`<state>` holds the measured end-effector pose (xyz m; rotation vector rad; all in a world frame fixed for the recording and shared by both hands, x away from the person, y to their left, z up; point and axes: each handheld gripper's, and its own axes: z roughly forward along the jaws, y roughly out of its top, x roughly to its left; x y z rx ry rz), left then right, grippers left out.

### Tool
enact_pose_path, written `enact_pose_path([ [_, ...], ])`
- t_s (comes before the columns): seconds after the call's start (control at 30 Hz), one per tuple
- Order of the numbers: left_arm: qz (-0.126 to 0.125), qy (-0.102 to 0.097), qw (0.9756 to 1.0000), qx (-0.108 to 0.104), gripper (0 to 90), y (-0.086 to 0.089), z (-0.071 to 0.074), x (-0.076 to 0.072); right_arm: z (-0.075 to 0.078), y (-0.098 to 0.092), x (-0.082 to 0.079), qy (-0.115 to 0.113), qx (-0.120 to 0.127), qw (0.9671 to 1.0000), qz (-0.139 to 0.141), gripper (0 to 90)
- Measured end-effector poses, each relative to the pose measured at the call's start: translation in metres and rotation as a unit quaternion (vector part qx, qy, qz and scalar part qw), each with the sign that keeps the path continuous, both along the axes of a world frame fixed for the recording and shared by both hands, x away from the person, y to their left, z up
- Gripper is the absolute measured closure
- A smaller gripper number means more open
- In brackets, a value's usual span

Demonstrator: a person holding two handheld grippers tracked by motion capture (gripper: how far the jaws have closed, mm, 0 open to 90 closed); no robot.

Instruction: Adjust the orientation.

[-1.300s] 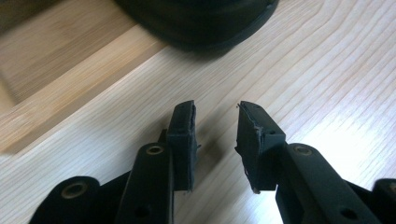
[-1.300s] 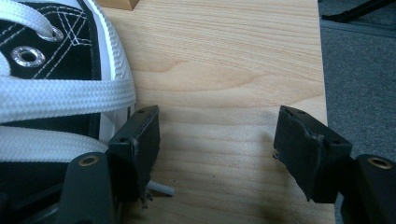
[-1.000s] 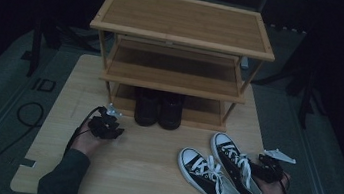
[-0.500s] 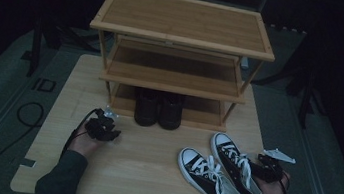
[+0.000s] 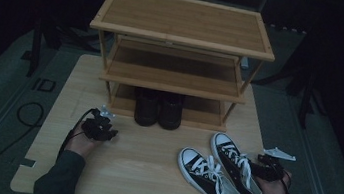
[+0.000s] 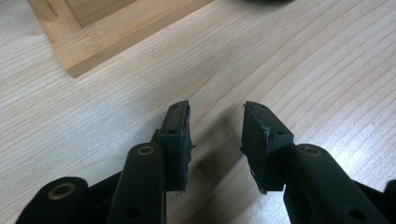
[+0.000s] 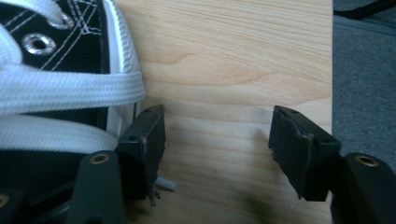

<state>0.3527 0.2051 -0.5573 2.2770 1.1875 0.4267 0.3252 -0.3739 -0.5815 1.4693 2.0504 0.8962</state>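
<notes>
A pair of black-and-white canvas sneakers (image 5: 223,174) lies on the wooden table (image 5: 148,184) at the front right. My right gripper (image 5: 265,167) rests just right of the right sneaker (image 7: 60,70). Its jaws (image 7: 218,112) have just been closing a little, are open, and have bare table between them; the left jaw is beside the sneaker's sole. My left gripper (image 5: 100,130) sits on the table's left part, near the foot (image 6: 93,42) of the shoe rack. Its jaws (image 6: 215,109) have just been opening and are open with nothing between them.
A three-tier bamboo shoe rack (image 5: 183,38) stands at the back of the table. A pair of dark shoes (image 5: 158,108) sits on its bottom shelf. The table's right edge (image 7: 330,70) is close to my right gripper. A cable (image 5: 26,113) trails off the left side.
My left gripper has drifted slightly toward the near left of the table. The right gripper and the sneakers have stayed where they were.
</notes>
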Motion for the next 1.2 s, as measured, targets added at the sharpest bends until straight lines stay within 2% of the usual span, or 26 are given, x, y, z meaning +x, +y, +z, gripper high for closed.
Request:
enact_pose_path([
  [0.23,-0.004,-0.001,1.0,-0.001,62.3,0.0,0.001,-0.003,0.005,-0.006,-0.001,0.008,0.008,0.9991,0.042,44.3],
  [0.47,-0.007,0.002,1.0,-0.003,61.9,0.002,0.001,-0.006,0.023,-0.008,0.002,0.015,0.008,0.9971,0.074,49.8],
  [0.7,-0.007,0.007,0.9999,-0.005,61.8,0.003,-0.001,-0.007,0.041,-0.001,0.006,0.014,-0.002,0.9946,0.103,51.6],
  [1.2,0.002,0.004,0.9999,-0.015,60.4,0.009,-0.003,-0.007,0.072,0.014,0.007,0.009,-0.001,0.9895,0.144,52.7],
])
